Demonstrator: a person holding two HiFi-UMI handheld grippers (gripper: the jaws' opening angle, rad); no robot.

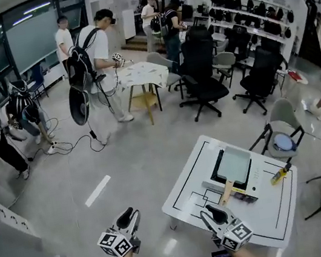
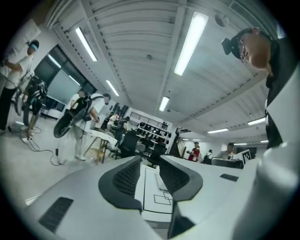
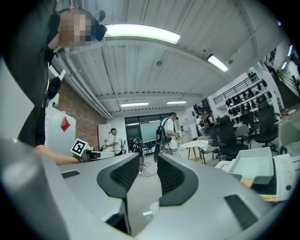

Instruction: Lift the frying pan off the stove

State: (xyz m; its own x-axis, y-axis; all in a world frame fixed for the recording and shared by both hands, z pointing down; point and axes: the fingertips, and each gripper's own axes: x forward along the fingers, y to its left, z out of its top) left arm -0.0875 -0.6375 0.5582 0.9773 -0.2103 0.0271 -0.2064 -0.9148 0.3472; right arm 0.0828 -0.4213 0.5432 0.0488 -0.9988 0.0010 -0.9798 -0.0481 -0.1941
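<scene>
The pan is square and pale grey-green, with a flat bottom and low sides. Its wooden handle sticks out toward you. The pan sits on the stove, which has a black top and a white body. The stove stands on a white table with black lines on it, in front of you and a bit to your right. All you can see inside the pan is its own pale bottom. A small yellow thing lies on the table just beside the stove, on its right.

Your right gripper is by the near edge of the table. It is near the handle but not touching it. Its jaws are apart and grip nothing. In the right gripper view the pan is off to the right side, not between the jaws.

Your left gripper is out over the floor, left of the table and well apart from the pan. Its jaws are apart too and grip nothing. In the left gripper view you see the table past the gap between them.

A chair stands beside the table with a round blue thing on its seat. Shelves on the back wall hold dark things, too small to tell what.
</scene>
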